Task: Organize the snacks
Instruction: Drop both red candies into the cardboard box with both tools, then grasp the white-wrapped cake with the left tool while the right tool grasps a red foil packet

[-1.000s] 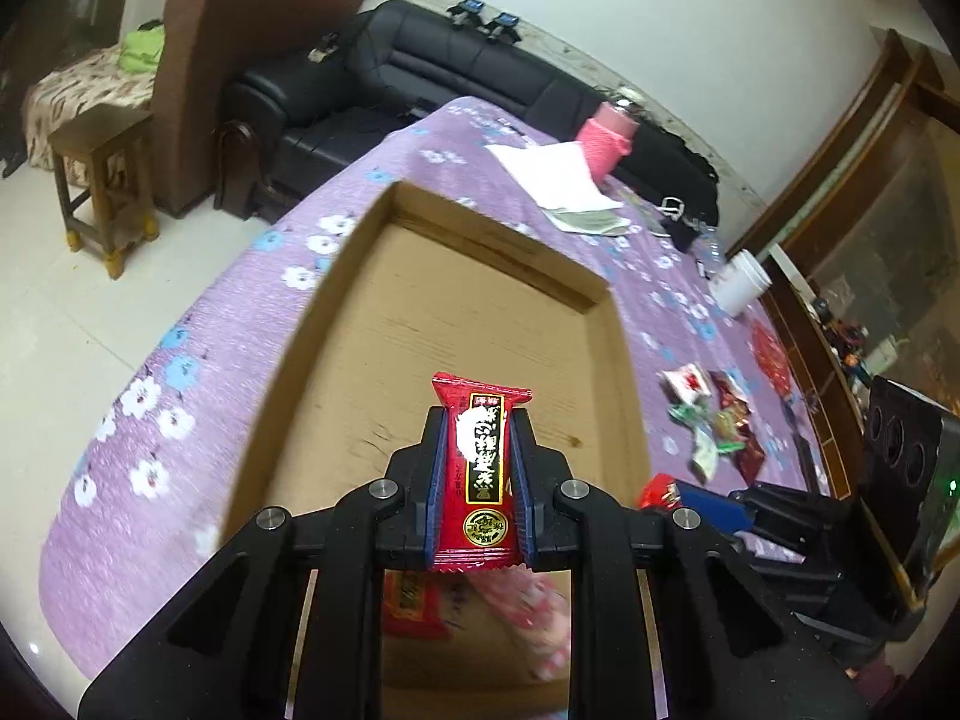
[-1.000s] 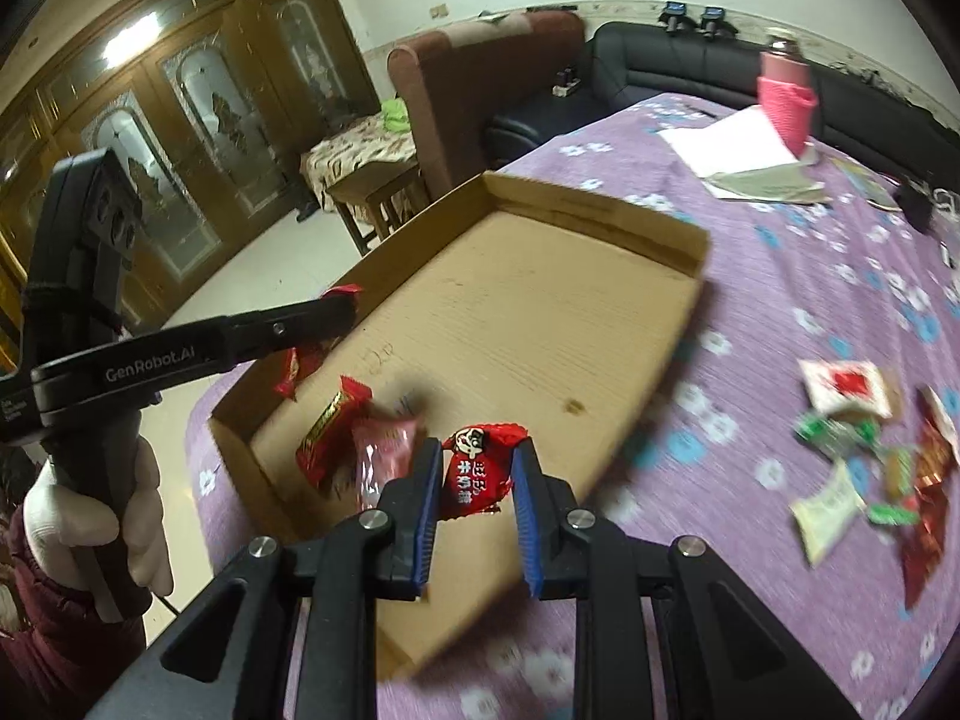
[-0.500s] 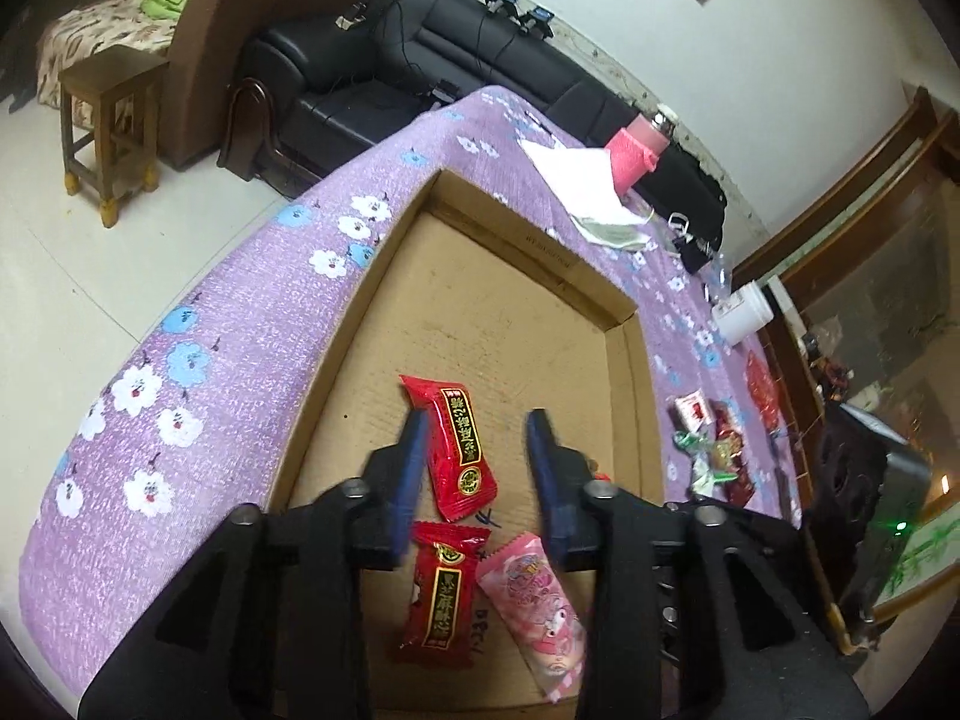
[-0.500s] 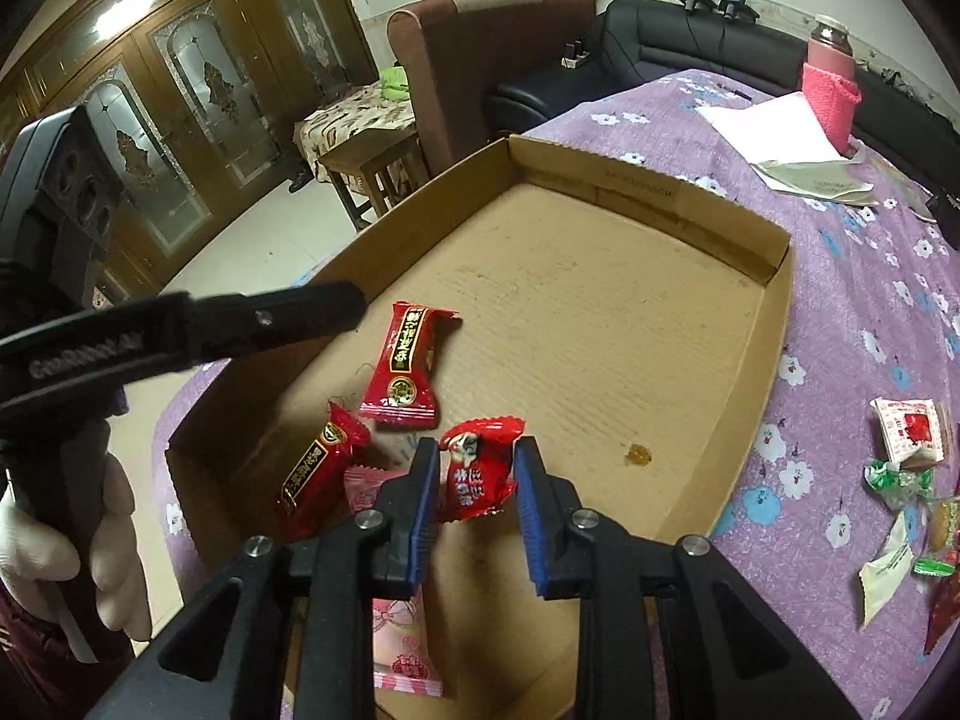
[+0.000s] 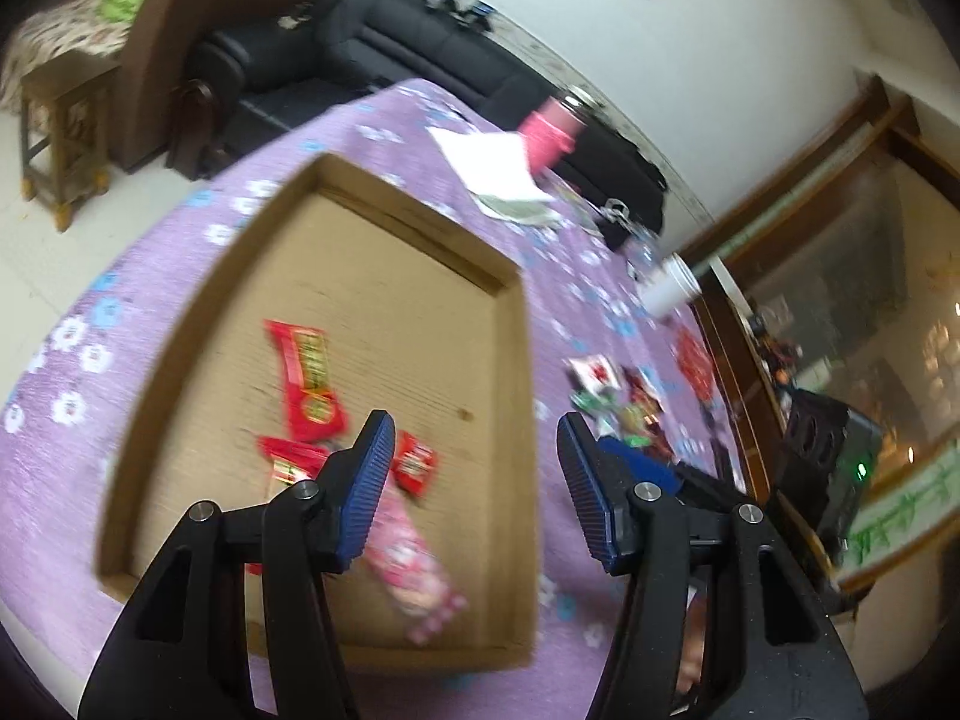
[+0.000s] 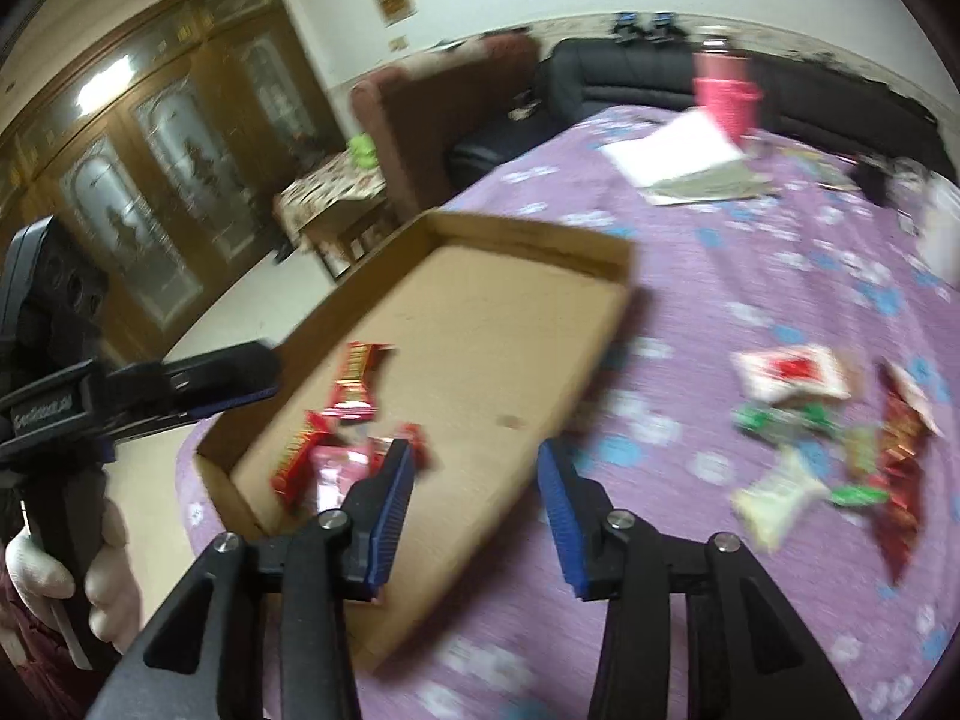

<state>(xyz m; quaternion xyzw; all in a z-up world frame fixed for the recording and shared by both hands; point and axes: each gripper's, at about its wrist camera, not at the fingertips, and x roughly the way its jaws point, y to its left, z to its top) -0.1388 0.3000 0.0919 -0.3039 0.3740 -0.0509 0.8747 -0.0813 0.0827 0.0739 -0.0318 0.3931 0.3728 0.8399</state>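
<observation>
A shallow cardboard tray [image 5: 522,360] [image 6: 606,336] lies on the purple flowered tablecloth. In its near end lie a long red snack [image 5: 306,384] [image 6: 354,378], a second red bar [image 5: 288,456] [image 6: 294,456], a small red candy [image 5: 414,468] [image 6: 417,441] and a pink pack [image 5: 414,576] [image 6: 336,468]. My left gripper [image 5: 474,486] is open and empty above the tray's right wall. My right gripper [image 6: 474,516] is open and empty over the tray's near right edge. Loose snacks [image 6: 798,414] [image 5: 612,390] lie on the cloth to the right.
A pink bottle [image 6: 726,96], white papers [image 6: 672,150] and a white cup [image 5: 672,294] stand at the table's far end. A black sofa [image 5: 384,54] and a brown armchair [image 6: 432,108] are behind. A wooden stool [image 5: 60,120] stands on the floor at left.
Both grippers let go of their red snacks into the tray and opened wide. Both have drawn back and swung right; the views are blurred by motion.
</observation>
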